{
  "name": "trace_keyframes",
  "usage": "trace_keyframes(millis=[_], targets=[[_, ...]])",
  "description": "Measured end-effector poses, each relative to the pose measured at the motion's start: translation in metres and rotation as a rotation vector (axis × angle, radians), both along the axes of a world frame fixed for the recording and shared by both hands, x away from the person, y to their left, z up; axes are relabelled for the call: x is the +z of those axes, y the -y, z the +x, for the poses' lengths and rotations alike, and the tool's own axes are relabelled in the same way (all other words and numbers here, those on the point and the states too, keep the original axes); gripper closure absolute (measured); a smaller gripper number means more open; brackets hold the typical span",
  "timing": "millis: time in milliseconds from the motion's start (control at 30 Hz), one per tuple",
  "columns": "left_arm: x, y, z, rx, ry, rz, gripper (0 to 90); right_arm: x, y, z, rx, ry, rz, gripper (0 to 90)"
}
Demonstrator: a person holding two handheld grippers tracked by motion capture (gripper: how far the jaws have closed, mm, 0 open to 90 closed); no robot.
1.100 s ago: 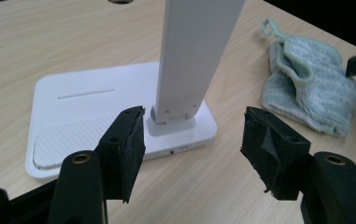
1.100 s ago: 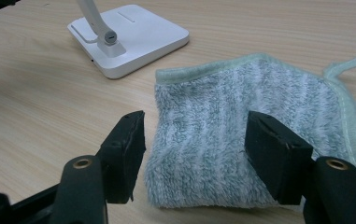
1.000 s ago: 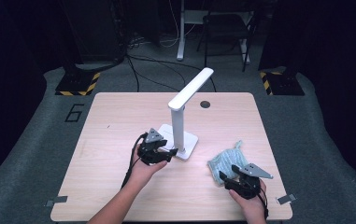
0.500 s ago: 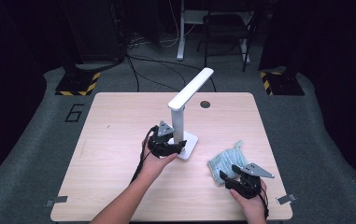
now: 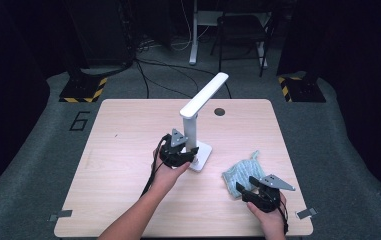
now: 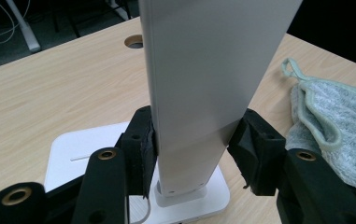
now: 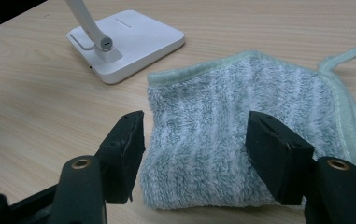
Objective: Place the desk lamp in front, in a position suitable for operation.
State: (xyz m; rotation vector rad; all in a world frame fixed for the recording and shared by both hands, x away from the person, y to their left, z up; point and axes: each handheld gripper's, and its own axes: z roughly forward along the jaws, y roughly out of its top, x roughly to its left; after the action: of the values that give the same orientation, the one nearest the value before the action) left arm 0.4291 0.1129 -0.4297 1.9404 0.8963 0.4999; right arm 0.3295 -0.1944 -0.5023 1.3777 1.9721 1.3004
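Step in hand, by the look of it: steadying the desk lamp (image 5: 196,131) so that it can be wiped. Left claw (image 5: 182,156) clamped round the lamp's flat upright post low down, just above the square base — jaws just closed in, both pads pressed against the post's narrow edges in the left gripper view, the post (image 6: 203,93) filling the gap between them. Lamp standing near the middle of the worktop (image 5: 128,150), its slim head angled up and away to the far right.

Right claw (image 5: 259,191) at the near right, held wide over the cloth (image 5: 240,170); in the right gripper view the cloth (image 7: 241,140) lies flat between and just beyond the two pads, neither one pressing on it. Nothing gripped there yet.

Next move, probably: lowering the right claw onto the near edge of the cloth and pinching a fold thick enough not to slip, then carrying it over to the lamp while the left keeps the post from tipping.

Materials — lamp of smooth, matt white plastic or painted metal, hard-edged, with a rounded-corner slab base and a small hinge at the foot. Cloth soft, fluffy microfibre in pale grey-green stripes, bound with a smoother mint edging and a small hanging loop at one corner. Worktop of light wood-grain laminate with a round cable hole at the far side.
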Motion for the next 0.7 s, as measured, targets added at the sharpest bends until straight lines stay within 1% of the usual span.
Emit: trace_keyframes(millis=[67,100,133,167,200,233,267,400,433,467,533,600,667,700], targets=[[0.000,-0.003,-0.001,-0.019,-0.006,-0.003,52.6,0.000,0.000,0.000,0.003,0.007,0.002,37.2],[0.000,-0.005,-0.003,-0.032,-0.009,-0.005,52.6,0.001,0.000,-0.001,0.002,0.002,0.004,37.2],[0.000,-0.008,-0.004,-0.048,-0.007,0.000,52.6,0.001,0.001,-0.001,0.002,0.002,-0.001,37.2],[0.000,-0.010,-0.007,-0.057,-0.010,-0.008,52.6,0.000,0.002,0.000,0.005,0.011,-0.005,37.1],[0.001,-0.014,-0.009,-0.078,-0.016,0.001,52.5,0.000,0.002,0.000,0.003,0.011,-0.005,37.1],[0.000,-0.017,-0.010,-0.087,-0.015,-0.003,52.4,0.000,0.002,0.000,-0.002,0.010,0.000,37.1],[0.001,-0.021,-0.013,-0.105,-0.023,-0.003,52.2,0.001,0.002,0.000,-0.005,0.003,0.002,37.0],[0.002,-0.034,-0.021,-0.147,-0.039,-0.006,52.0,0.000,0.003,0.000,-0.011,-0.007,0.016,37.0],[0.002,-0.036,-0.022,-0.149,-0.039,-0.005,51.9,0.000,0.003,0.000,-0.010,-0.005,0.016,37.0],[0.003,-0.041,-0.023,-0.164,-0.024,0.021,51.9,0.001,0.003,-0.001,-0.014,-0.010,0.019,36.9],[0.004,-0.047,-0.027,-0.180,-0.031,0.036,51.9,0.001,0.003,-0.001,-0.016,-0.008,0.019,36.9],[0.004,-0.053,-0.030,-0.188,-0.032,0.034,51.9,0.000,0.002,-0.001,-0.019,-0.010,0.026,36.8],[0.005,-0.059,-0.032,-0.189,-0.037,0.035,51.8,0.000,0.002,-0.001,-0.016,0.000,0.025,36.8],[0.005,-0.060,-0.034,-0.181,-0.038,0.032,51.4,0.000,0.002,-0.001,-0.013,-0.006,0.021,36.8]])
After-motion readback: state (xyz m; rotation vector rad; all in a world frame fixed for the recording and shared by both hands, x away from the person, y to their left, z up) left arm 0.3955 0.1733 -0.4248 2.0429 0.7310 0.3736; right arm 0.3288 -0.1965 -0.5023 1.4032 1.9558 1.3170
